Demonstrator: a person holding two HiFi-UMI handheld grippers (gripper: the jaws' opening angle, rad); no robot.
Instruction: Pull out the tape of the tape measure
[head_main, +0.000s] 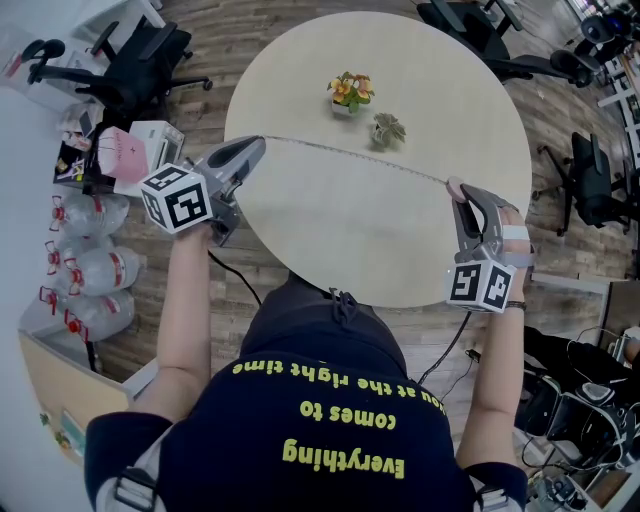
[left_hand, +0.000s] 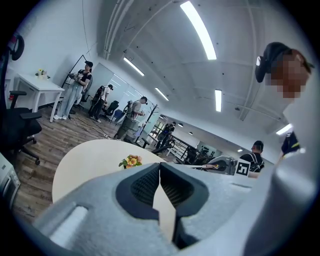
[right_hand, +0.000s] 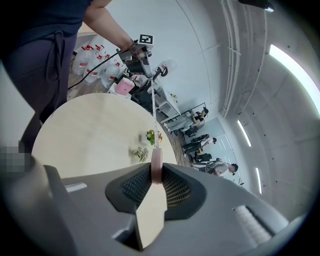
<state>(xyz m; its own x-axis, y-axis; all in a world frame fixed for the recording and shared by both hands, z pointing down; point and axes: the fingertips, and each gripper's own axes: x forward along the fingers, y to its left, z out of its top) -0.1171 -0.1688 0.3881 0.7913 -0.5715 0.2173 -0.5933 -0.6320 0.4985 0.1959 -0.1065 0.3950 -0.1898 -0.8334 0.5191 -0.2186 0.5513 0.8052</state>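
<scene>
Tape (head_main: 360, 161) is nipped at its end by the closed jaws of our left gripper (head_main: 260, 143), and its pink case (right_hand: 156, 170) is pinched in the right gripper (head_main: 457, 190). It spans the bench (head_main: 330, 230). We should grip firmly and draw apart level, clear of the flowers (head_main: 350, 90).

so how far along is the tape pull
Done: the tape is already out, spanning the table between the grippers. In hand: the left gripper pinches its end, the right gripper clamps the pink case. Left: perhaps more pulling; I can't tell how much tape remains.
</scene>
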